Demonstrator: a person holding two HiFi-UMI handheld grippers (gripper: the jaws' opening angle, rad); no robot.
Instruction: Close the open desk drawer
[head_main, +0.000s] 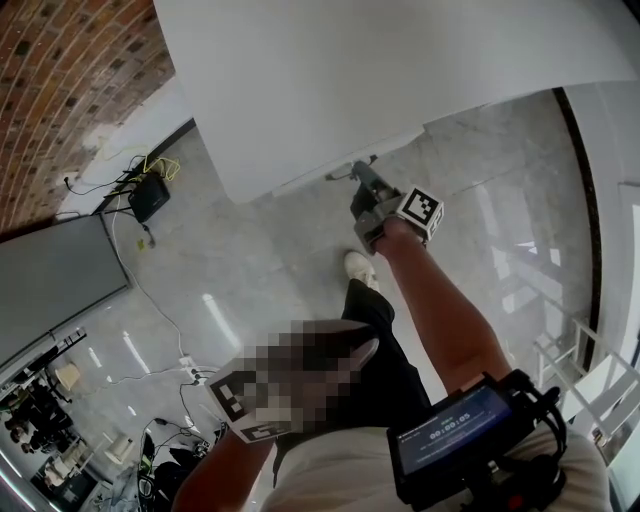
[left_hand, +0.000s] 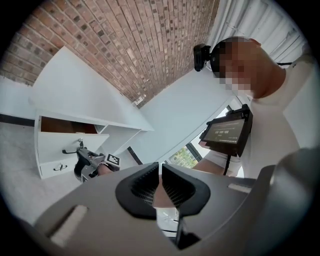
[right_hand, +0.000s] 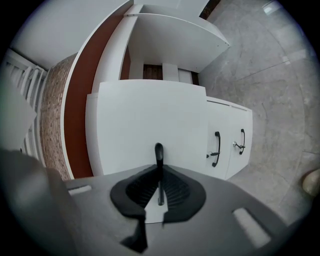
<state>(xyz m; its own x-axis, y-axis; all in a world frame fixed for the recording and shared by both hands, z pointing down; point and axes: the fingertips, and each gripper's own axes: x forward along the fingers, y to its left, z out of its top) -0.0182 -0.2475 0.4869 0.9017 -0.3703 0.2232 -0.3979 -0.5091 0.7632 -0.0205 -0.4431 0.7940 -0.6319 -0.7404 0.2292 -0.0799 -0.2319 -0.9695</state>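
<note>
The white desk (head_main: 400, 60) fills the top of the head view. Its top drawer (right_hand: 150, 120) stands pulled out, white front toward me. My right gripper (right_hand: 160, 187) is shut on that drawer's black handle (right_hand: 158, 150), which runs between the pads. The head view shows the same gripper (head_main: 362, 182) stretched out on a bare arm to the handle (head_main: 345, 172). My left gripper (left_hand: 160, 184) is held back near the body, jaws shut and empty. From there I see the open drawer (left_hand: 62, 145) and the right gripper (left_hand: 90, 162) at it.
Two lower drawers with black handles (right_hand: 216, 149) (right_hand: 242, 141) sit flush beside the open one. Grey polished floor (head_main: 260, 260) lies around the desk. Cables and a black box (head_main: 150, 195) sit by the brick wall (head_main: 70, 80). A shoe (head_main: 360, 268) stands below the drawer.
</note>
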